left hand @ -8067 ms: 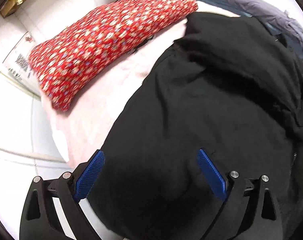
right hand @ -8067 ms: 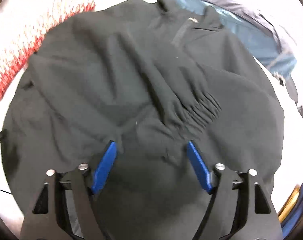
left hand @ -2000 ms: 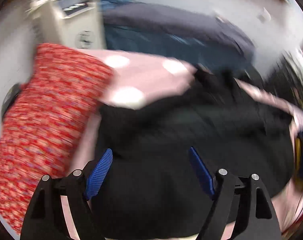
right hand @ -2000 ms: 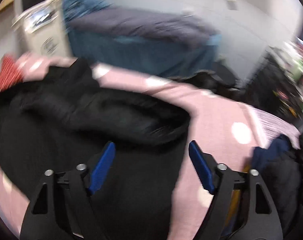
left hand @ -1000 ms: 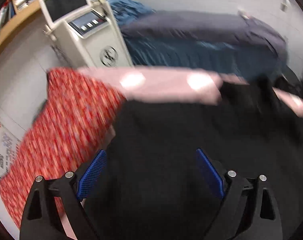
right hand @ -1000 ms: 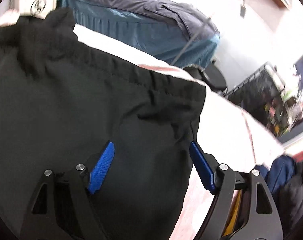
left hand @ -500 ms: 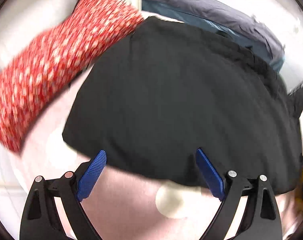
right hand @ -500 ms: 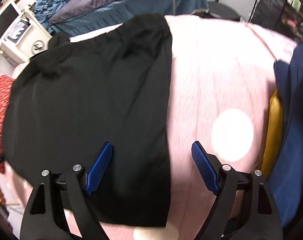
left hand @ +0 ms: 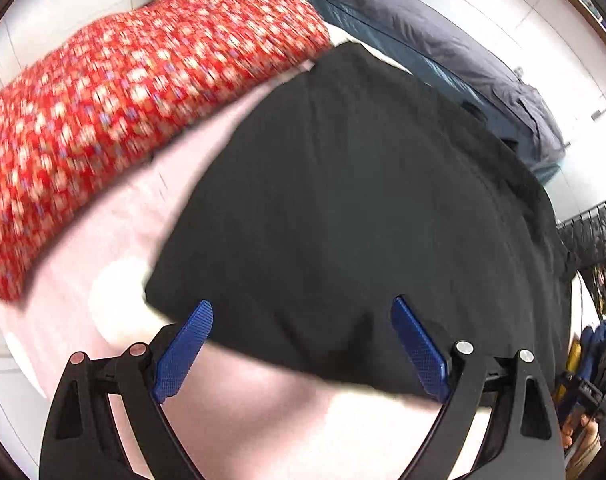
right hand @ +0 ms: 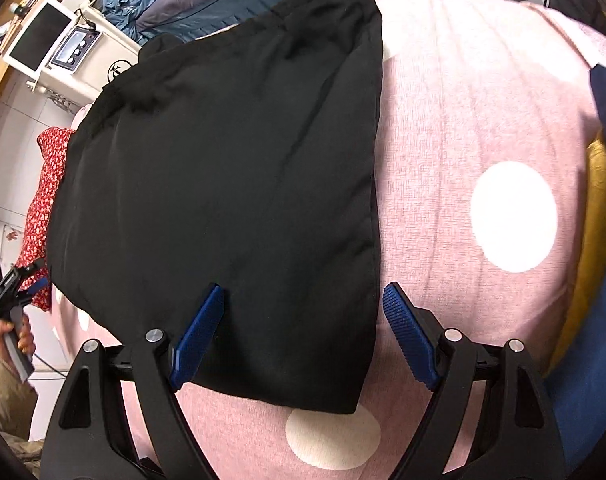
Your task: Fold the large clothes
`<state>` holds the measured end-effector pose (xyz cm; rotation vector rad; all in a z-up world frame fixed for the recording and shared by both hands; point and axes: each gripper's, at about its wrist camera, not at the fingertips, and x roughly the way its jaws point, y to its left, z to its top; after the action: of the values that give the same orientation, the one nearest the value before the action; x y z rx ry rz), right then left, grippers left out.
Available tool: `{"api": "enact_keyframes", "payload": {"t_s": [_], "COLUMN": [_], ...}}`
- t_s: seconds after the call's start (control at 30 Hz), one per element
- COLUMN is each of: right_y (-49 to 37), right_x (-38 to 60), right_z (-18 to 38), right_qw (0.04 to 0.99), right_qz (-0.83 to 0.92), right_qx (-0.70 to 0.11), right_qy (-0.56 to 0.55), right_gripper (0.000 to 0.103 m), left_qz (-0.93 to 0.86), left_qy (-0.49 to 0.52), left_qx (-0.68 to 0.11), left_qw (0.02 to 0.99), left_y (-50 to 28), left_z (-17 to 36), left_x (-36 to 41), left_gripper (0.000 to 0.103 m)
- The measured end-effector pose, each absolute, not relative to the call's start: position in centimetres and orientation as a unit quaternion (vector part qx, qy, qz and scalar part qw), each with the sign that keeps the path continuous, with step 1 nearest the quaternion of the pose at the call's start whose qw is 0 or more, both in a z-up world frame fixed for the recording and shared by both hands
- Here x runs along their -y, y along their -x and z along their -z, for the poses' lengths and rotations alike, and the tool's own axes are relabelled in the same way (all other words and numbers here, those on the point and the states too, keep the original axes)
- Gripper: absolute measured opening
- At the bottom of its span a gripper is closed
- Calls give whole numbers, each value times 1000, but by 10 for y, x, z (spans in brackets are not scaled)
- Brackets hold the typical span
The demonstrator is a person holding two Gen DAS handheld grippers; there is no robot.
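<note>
The black garment [right hand: 223, 184] lies folded into a flat, roughly rectangular block on the pink dotted bedcover [right hand: 463, 120], its edges fairly straight and its gathered hem bunched at the far end.

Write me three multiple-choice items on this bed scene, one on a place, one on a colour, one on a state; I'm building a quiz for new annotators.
1. Where does the red floral pillow lie relative to the folded black fabric garment?
A. on top of it
B. beside it, on the left claw's side
C. under it

2. What colour are the dots on the pink bed cover?
A. white
B. blue
C. black

3. How is the right claw?
A. shut on the garment
B. open, holding nothing
C. shut on the pillow

Answers: 1 B, the pillow sits past the garment's edge in the left wrist view; 2 A, a pale round dot shows beside the garment; 3 B, its blue pads stand wide apart above the cloth.
</note>
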<state>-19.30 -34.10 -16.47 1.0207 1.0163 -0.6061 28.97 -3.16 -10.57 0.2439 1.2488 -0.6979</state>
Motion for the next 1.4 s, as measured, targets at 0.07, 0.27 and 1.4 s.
{"api": "enact_keyframes", "payload": {"t_s": [0.07, 0.27, 1.4], "right_y": [191, 178, 79], "right_x": [344, 349, 335], "right_z": [170, 188, 154], "right_qw": [709, 704, 721], "right_qz": [264, 232, 295], "right_qx": [-454, -456, -470], "right_qy": [-471, -492, -415], "right_gripper": [81, 81, 14], "left_qz": [313, 328, 480], "left_qy": [-104, -96, -106], "left_qx": [-574, -595, -656], "left_qw": [750, 728, 573], "left_y": [-309, -366, -347], "left_z": [107, 124, 167], "left_x": [29, 37, 144], "left_gripper": [89, 88, 15]}}
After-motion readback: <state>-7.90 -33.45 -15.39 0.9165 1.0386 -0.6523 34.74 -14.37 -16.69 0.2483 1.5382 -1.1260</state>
